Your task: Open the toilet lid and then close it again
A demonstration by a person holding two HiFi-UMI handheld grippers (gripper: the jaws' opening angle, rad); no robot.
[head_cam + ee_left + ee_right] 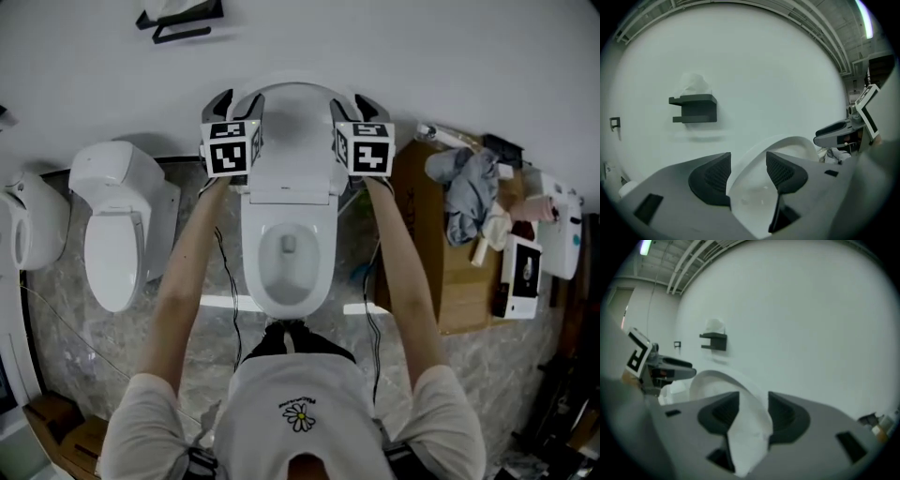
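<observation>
Left gripper view: left gripper (749, 172) with jaws spread, rim of the toilet lid (754, 199) standing between the dark ribbed pads (713, 176), not clamped. Right gripper view, same arrangement mirrored: right gripper (753, 414) open-jawed, opposite rim of the lid between its pads, no squeeze evident. Lid raised, near upright, close to the white wall (764, 70), one gripper at each side edge near the top. Judged as the start of the closing half: lid already up, grip not yet taken. To do it well: seat both rims deep between the pads before closing the jaws, close both pairs together and evenly, then tip the lid forward and ease it down, hands matched so as not to twist the hinge; no letting go until down on the seat. Risk, as a guess: smooth glossy plastic, likely to slip from a shallow pinch and slam. Below the lid, toilet bowl (289, 258) uncovered, seat down round it, dark spot at the drain; water level not readable. Farther out: second toilet (112, 234) on the left, seemingly shut; wall shelf (693, 108) with a white wad (696, 83) on top; cardboard box (441, 281) on the right, grey cloth (466, 192) lying on it, contents not visible.
</observation>
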